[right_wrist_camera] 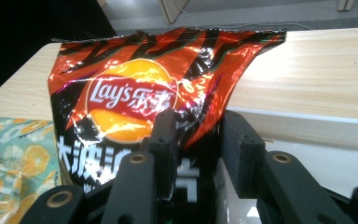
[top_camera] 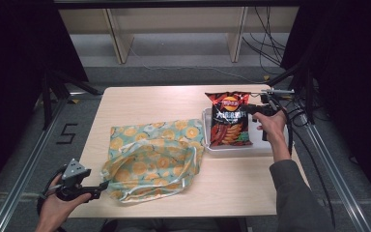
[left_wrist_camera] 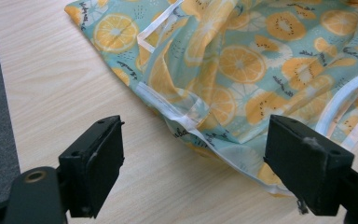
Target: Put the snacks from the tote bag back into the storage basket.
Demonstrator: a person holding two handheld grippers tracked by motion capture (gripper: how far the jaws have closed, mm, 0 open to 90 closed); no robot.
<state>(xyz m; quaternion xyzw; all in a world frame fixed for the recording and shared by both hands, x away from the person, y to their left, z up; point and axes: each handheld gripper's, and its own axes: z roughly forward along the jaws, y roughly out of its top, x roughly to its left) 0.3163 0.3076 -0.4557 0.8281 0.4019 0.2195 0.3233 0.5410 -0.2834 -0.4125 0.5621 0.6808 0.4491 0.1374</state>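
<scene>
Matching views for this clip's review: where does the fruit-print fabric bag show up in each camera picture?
High view: the fabric bag lies at the table's centre-left, its mouth gaping.
Left gripper view: it spreads across the upper right, just beyond the open left gripper.
Right gripper view: a corner peeks in at the lower left.
Shared landmark: the chip bag, right of the fabric bag in the high and right gripper views.

We see: chip bag (top_camera: 230, 119) orange-red with black stripes, yellow-and-red logo, white lettering | cloth bag (top_camera: 152, 159) teal with orange citrus slices, white trim | tray (top_camera: 265, 145) white | table (top_camera: 140, 104) pale wood grain | gripper jaws black
</scene>
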